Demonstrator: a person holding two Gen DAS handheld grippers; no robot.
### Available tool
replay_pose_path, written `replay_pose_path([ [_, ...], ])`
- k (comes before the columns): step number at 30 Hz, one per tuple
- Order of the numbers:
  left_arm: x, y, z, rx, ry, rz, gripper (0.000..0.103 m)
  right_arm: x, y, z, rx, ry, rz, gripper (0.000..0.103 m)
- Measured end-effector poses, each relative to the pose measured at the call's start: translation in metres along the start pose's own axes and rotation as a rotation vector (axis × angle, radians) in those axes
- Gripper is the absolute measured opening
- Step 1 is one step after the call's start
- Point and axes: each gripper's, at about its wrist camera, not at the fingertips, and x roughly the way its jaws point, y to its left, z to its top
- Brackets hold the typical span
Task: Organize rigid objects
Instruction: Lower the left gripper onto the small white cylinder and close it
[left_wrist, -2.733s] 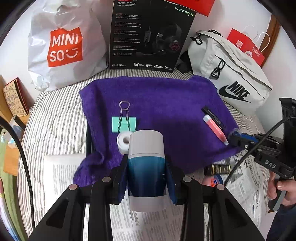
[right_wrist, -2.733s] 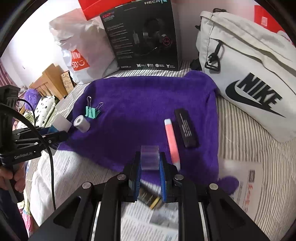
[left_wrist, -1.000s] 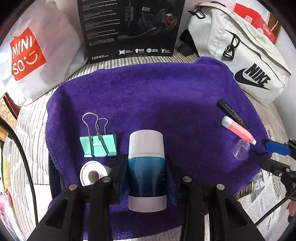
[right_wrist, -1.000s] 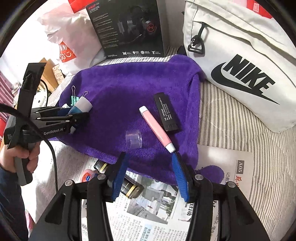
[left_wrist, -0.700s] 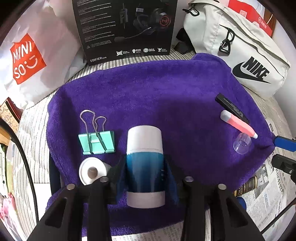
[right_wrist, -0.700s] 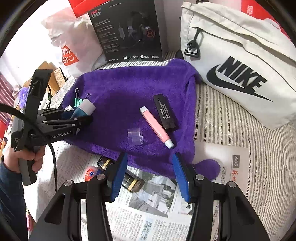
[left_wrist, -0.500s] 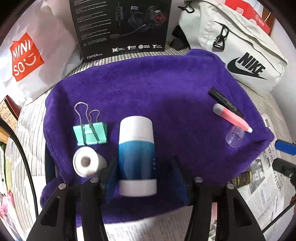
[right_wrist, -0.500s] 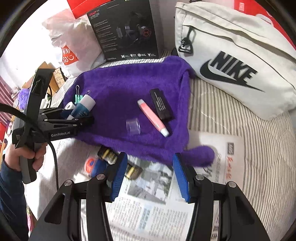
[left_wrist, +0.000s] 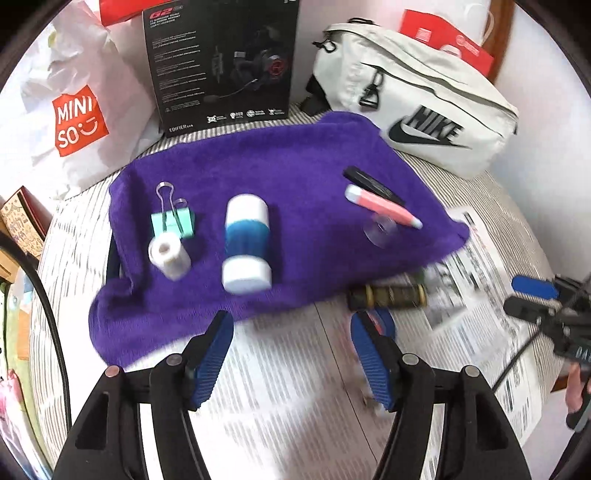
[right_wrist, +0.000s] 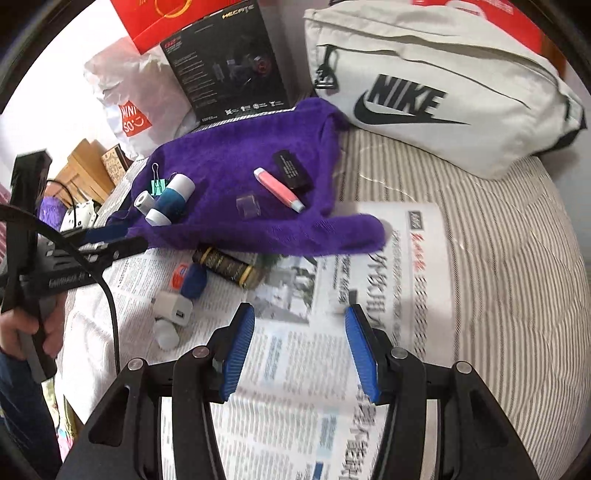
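A purple towel lies on the striped bed. On it lie a blue-and-white bottle, a white tape roll, a teal binder clip, a clear cap, a pink tube and a black bar. My left gripper is open and empty, over the newspaper just short of the towel. My right gripper is open and empty over newspaper. On the paper lie a dark gold-banded tube, a blue object, a white charger and a small white piece.
A black headset box, a white Miniso bag and a grey Nike bag stand behind the towel. A red bag is at the back right. Wooden furniture is left of the bed.
My left gripper opened, left the blue-and-white bottle on the towel and drew back over the newspaper. My right gripper, open since it left the clear cap, also pulled back.
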Motion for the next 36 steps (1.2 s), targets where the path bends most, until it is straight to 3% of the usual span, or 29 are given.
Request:
replay_pose_path([
  [11, -0.017, -0.027, -0.058, 0.059, 0.001, -0.128, 0.064, -0.016, -0.011, -0.033, 0.055, -0.016, -0.004, 0.051],
  [17, 0.001, -0.042, -0.071, 0.114, 0.033, -0.105, 0.064, -0.009, -0.007, -0.043, 0.054, 0.01, 0.008, 0.051],
  [20, 0.01, -0.043, -0.071, 0.112, 0.037, -0.121, 0.055, -0.007, -0.003, -0.045, 0.038, 0.017, 0.012, 0.051],
  [26, 0.019, -0.044, -0.067, 0.125, 0.03, -0.132, 0.051, -0.003, -0.003, -0.049, 0.035, 0.031, 0.023, 0.051],
  [32, 0.022, -0.05, -0.064, 0.142, 0.037, -0.146, 0.037, 0.005, -0.011, -0.052, 0.055, 0.052, 0.02, 0.051],
  [36, 0.023, -0.054, -0.064, 0.16, 0.033, -0.141, 0.034, 0.008, -0.013, -0.053, 0.06, 0.061, 0.02, 0.051],
])
